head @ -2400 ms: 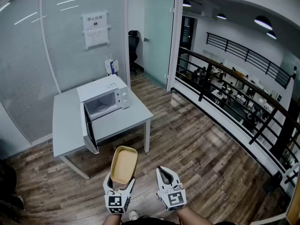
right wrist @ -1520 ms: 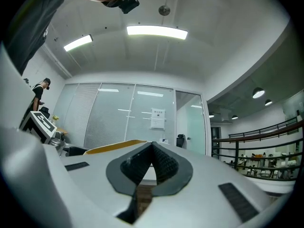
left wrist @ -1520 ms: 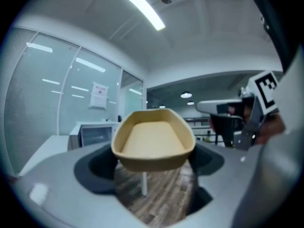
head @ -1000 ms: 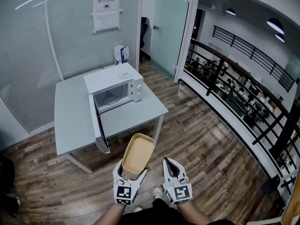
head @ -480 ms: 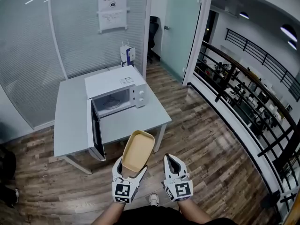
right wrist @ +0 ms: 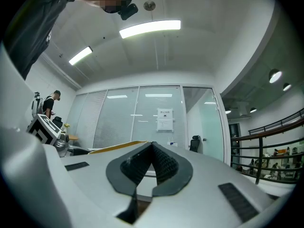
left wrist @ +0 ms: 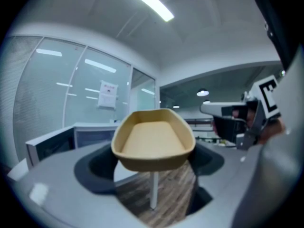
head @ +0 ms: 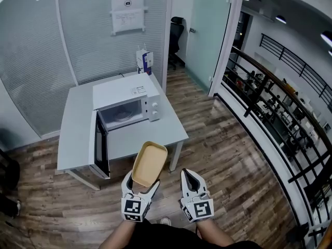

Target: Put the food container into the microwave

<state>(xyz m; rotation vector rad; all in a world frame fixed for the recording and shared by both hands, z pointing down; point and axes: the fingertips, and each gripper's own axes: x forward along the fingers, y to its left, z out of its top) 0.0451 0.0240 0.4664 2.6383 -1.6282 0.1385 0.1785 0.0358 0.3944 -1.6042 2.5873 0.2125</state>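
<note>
1. The wood floor [head: 223,154] lies under both of my grippers and runs ahead to the bench.
2. A glass wall [head: 31,51] stands far ahead and to the left, behind the bench.
3. A dark railing [head: 270,97] runs along the floor's edge, well off to the right of my right gripper.
4. The grey bench [head: 72,128] stands ahead of my left gripper, its near edge close to the far end of what I hold.
5. The white microwave [head: 122,95] sits on the bench, ahead and a little left of my left gripper, its cavity facing me.
6. Its door [head: 100,145] stands swung wide open on the left side, edge pointing back at me.
7. The container [head: 150,163] is a tan, shallow, empty tray sticking out forward from my left gripper, not yet in the microwave.
8. My left gripper [head: 140,191] is clamped on the container's near end, a jaw on each side.
9. My right gripper [head: 191,176] hangs just beside the left one, its jaws pressed together with nothing between them.
10. A small blue and white carton [head: 144,61] stands past the microwave, far ahead.
11. A paper notice [head: 127,4] hangs on the glass wall beyond that.
</note>
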